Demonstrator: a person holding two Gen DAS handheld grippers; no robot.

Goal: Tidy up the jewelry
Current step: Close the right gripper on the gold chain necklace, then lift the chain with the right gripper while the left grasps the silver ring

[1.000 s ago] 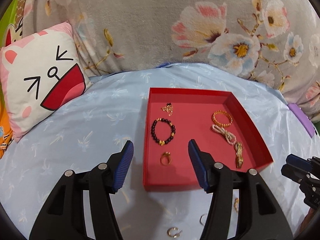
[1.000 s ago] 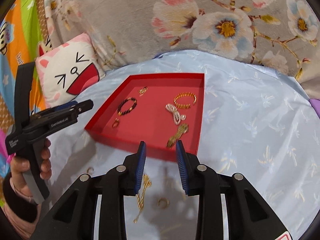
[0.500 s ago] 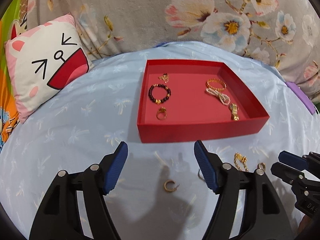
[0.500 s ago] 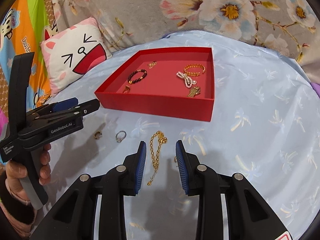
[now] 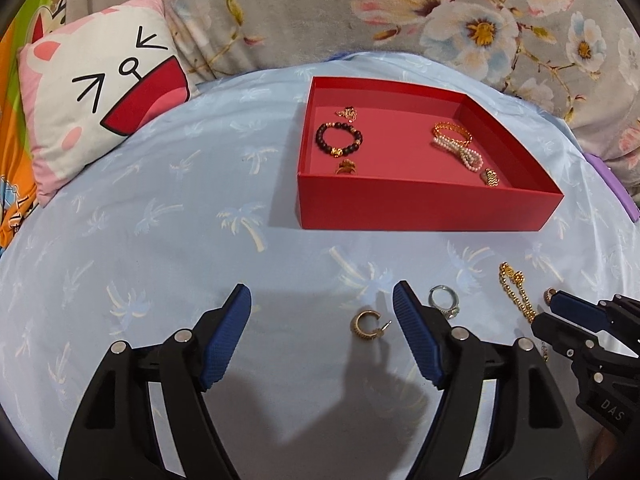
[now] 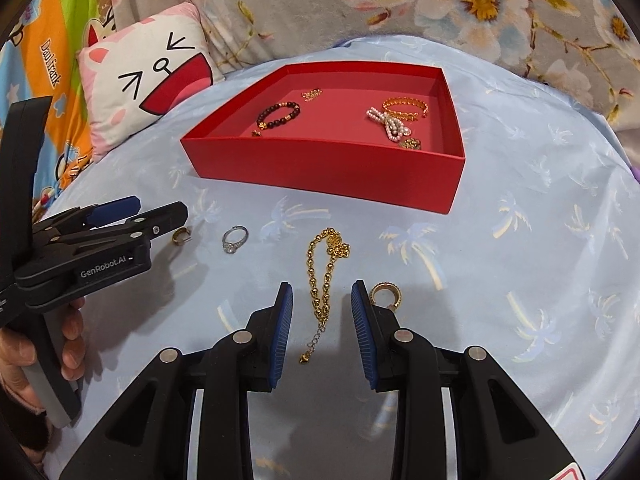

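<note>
Between the spread pads of the left gripper [image 5: 322, 304]: a small gold hoop earring [image 5: 365, 323] on the blue sheet [image 5: 160, 240], silver ring [image 5: 444, 300] just beside the right pad, red tray [image 5: 420, 208] beyond. Risk, likely: pinching soft fabric along with the hoop (thin, flat-lying).

Under the right gripper [image 6: 322, 304], jaws likewise apart, empty: gold chain bracelet [image 6: 324, 276] lengthwise between the pads, gold ring [image 6: 386, 294] touching the right pad. Could slip, dangle, or snag that ring.

gold ring [image 6: 386, 294] half behind right tool [image 6: 322, 322]
</note>
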